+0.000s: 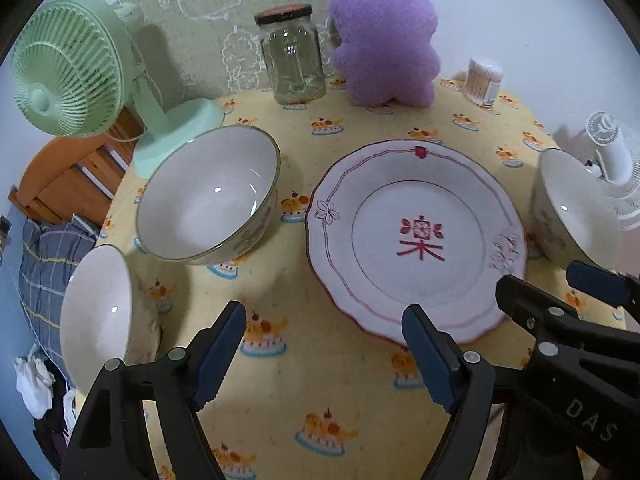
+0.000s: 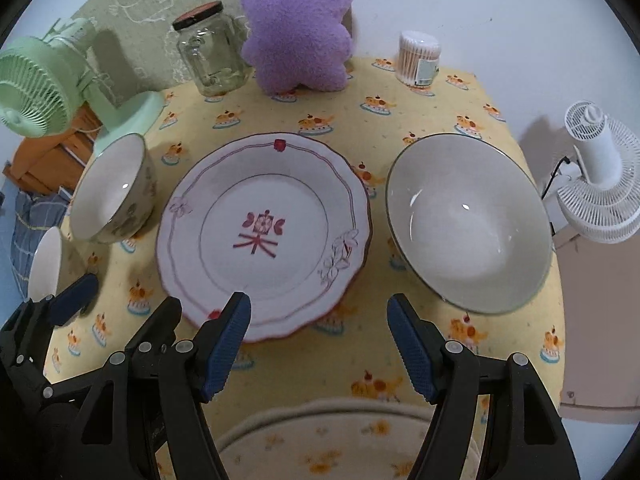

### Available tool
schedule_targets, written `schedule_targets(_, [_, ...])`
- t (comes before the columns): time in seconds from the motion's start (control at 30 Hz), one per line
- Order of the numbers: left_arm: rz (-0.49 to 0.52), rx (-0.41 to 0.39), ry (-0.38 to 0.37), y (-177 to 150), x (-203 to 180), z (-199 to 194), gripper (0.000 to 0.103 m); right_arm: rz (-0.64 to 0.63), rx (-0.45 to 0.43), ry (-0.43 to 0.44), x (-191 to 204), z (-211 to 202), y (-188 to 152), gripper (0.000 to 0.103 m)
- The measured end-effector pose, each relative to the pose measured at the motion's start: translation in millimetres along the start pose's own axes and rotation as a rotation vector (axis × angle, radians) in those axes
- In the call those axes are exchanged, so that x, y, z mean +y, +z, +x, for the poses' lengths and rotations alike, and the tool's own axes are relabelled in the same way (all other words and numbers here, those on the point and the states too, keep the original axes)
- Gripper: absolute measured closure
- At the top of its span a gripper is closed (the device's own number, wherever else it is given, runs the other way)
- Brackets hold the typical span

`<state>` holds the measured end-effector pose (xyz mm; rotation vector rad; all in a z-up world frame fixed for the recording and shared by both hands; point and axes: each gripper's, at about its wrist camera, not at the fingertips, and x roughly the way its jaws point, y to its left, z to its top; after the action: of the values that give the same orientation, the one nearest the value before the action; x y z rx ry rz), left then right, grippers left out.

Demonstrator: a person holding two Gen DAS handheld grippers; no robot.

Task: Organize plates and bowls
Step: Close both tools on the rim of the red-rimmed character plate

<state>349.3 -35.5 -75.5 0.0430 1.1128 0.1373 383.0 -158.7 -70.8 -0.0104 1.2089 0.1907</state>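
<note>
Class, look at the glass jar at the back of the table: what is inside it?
The glass jar looks empty; the wall pattern shows through it. Its dark lid is on. The glare at the bottom hides anything small there.

A small table under a yellow cloth printed with cake motifs (image 2: 400, 80) carried everything. At its centre lay a scalloped white plate with red trim (image 2: 262, 236), flanked by white ceramic bowls — one wide (image 2: 466, 224), one patterned outside (image 2: 112, 190), a third (image 1: 98, 316) at the left edge. Behind stood a lidded glass jar (image 2: 212, 54), a purple plush toy (image 2: 298, 28), a tub of what looked like cotton swabs (image 2: 418, 58), and a mint-green fan (image 1: 68, 72).
</note>
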Motion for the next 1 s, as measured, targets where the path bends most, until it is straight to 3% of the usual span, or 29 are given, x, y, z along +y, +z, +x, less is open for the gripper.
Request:
schedule_targets(0.1, [-0.011, 0.02, -0.003, 4.0, -2.0, 12.7, 0.029, 0.037, 0.015, 0.008, -2.2, 12.3, 3.9, 0.031])
schedule_targets(0.33, [-0.004, 0.037, 0.002, 7.9, -9.6, 33.4, 0.032, 0.06, 0.038, 0.0, -3.0, 35.8, 9.0, 0.04])
schedule_targets(0.43, [0.001, 0.048, -0.015, 8.6, -12.3, 39.5, 0.038, 0.06, 0.053, -0.006, -3.9, 44.9, 11.9, 0.05])
schedule_targets(0.57, [0.006, 0.048, -0.03, 13.5, -17.2, 43.0, 0.048, 0.075, 0.058, 0.004, -6.8, 50.4, 16.0, 0.052])
schedule_targets(1.0, [0.027, 0.068, -0.029, 1.2, -14.6, 32.0, 0.05, 0.036, 0.081, 0.003, -2.7, 42.3, 6.7, 0.056])
